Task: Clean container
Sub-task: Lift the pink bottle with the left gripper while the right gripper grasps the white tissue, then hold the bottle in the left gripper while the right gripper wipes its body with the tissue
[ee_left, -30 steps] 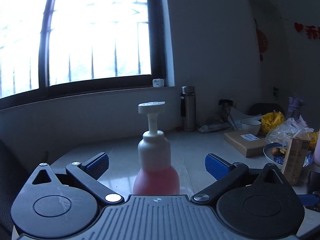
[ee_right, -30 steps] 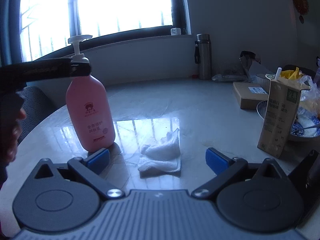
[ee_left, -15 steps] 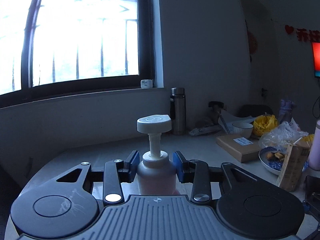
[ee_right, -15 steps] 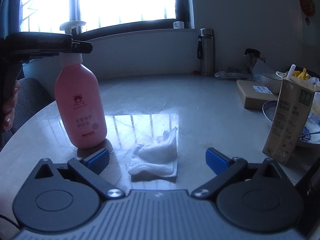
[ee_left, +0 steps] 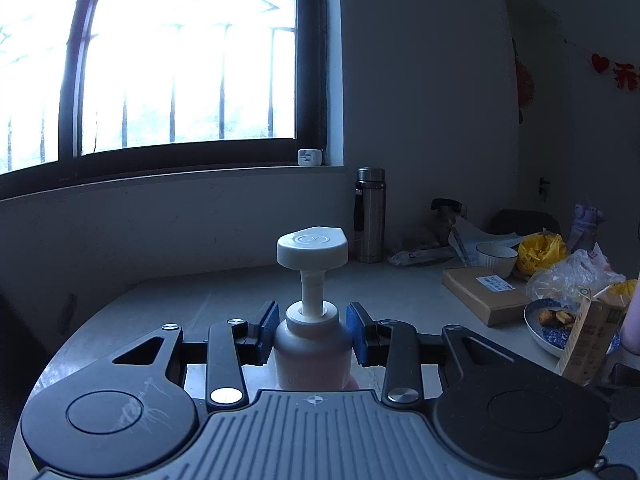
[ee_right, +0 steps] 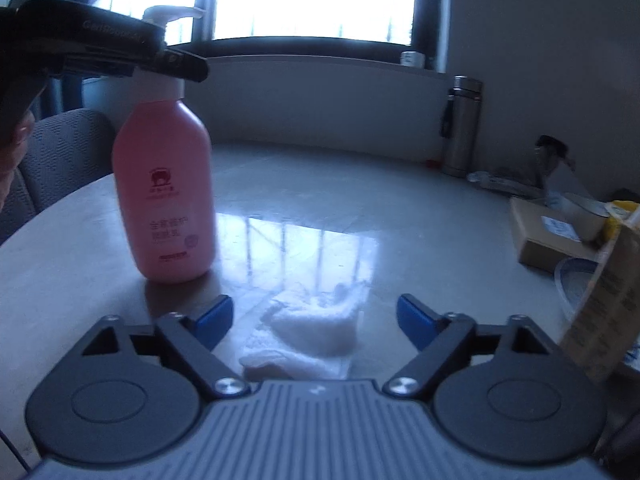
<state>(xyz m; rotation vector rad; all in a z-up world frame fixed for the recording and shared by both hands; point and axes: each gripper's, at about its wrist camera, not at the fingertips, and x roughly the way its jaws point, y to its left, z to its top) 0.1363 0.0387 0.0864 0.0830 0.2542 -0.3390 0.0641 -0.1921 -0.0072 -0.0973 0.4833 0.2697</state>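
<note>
- The left claw (ee_left: 313,328) has its blue pads pressed against the white collar of the pink pump bottle (ee_right: 164,184), one on either side, just under the pump head (ee_left: 313,247). It is clamped as tight as the collar allows, and the bottle stands upright on the surface (ee_right: 360,200).
- That grip is high, so the body below can swing. I would keep the left claw level and steady and let the bottle's base stay on the surface while the wiping is done.
- The right claw (ee_right: 314,318) holds nothing. Its jaws have just been closing in, yet they are still well apart, with the white cloth (ee_right: 308,334) lying crumpled on the surface between and just ahead of its pads.
- The step in hand looks like picking up that cloth. The claw should come down low enough that both pads straddle the thick bunched middle, not the thin loose edge nearest the claw, then close fully.
- The cloth is soft and will flatten; a shallow pinch may catch only a corner and leave it dangling.
- The bottle is ahead and to the left of the right claw, near the cloth but apart from it. Once the cloth is held, bring it round to the pink side wall and wipe while the left claw braces.
- The carton (ee_right: 600,304) stands close on the right claw's right side; a wide swing that way could knock it over.
</note>
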